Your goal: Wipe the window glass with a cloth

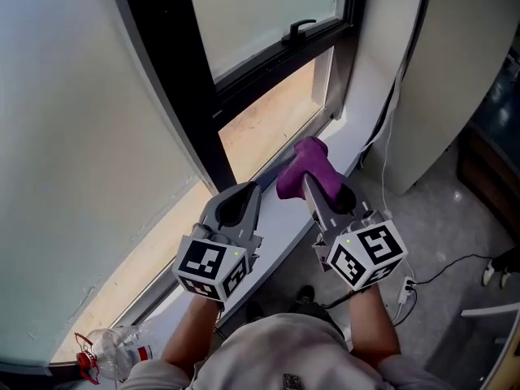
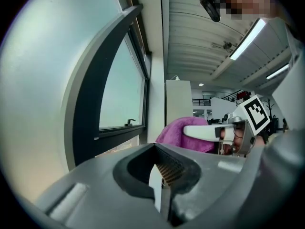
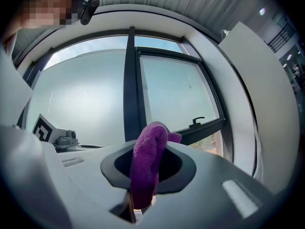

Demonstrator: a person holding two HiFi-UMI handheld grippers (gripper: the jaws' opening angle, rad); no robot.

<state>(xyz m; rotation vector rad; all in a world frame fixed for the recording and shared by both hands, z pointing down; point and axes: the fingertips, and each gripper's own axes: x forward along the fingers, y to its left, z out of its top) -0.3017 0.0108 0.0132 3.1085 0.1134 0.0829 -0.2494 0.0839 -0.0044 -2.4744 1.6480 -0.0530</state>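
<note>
A purple cloth (image 1: 309,167) sticks up from my right gripper (image 1: 318,192), which is shut on it above the window sill (image 1: 286,218). In the right gripper view the cloth (image 3: 148,159) rises between the jaws in front of the frosted window glass (image 3: 178,92). My left gripper (image 1: 244,190) is beside it on the left, shut and holding nothing; its pads (image 2: 159,178) meet. The left gripper view shows the cloth (image 2: 177,129) held to the right. A large frosted pane (image 1: 81,128) fills the left, and a smaller sash pane (image 1: 260,15) lies beyond the black frame (image 1: 166,80).
The sash has a black handle (image 1: 299,29) on its lower rail. A clear bottle with a red cap (image 1: 114,349) lies on the sill at bottom left. White cables (image 1: 388,128) hang along the white panel (image 1: 439,71) at right, with a power strip (image 1: 404,289) on the floor.
</note>
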